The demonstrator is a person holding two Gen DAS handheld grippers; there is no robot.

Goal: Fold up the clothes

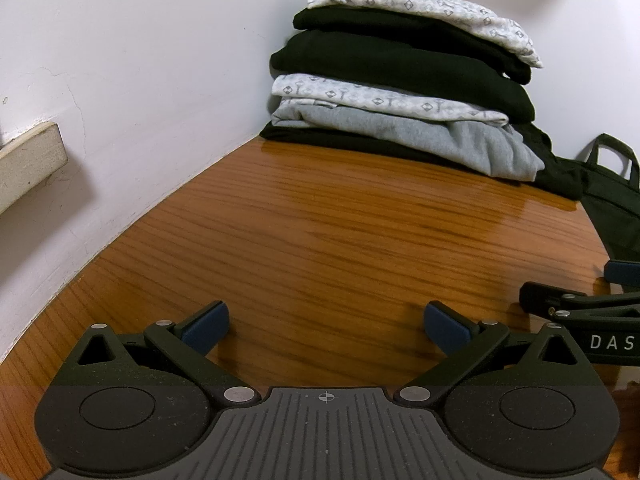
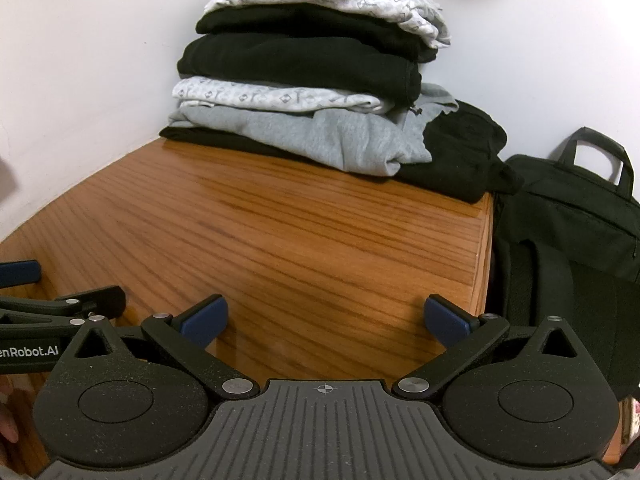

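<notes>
A stack of folded clothes (image 1: 400, 80) (image 2: 312, 80) sits at the far corner of the wooden table (image 1: 320, 240) (image 2: 300, 232) against the wall: patterned white on top, two black pieces, another patterned white, a grey sweatshirt (image 2: 340, 140) and a black garment at the bottom. My left gripper (image 1: 326, 328) hovers low over the bare wood, open, nothing between its blue pads. My right gripper (image 2: 326, 320) is open too, empty, over the table's near right part. Each gripper shows at the edge of the other's view.
A white wall (image 1: 140, 80) runs along the table's left side and back. A black bag with handles (image 2: 568, 232) stands off the table's right edge (image 2: 486, 260). A pale ledge (image 1: 28, 160) juts from the wall at left.
</notes>
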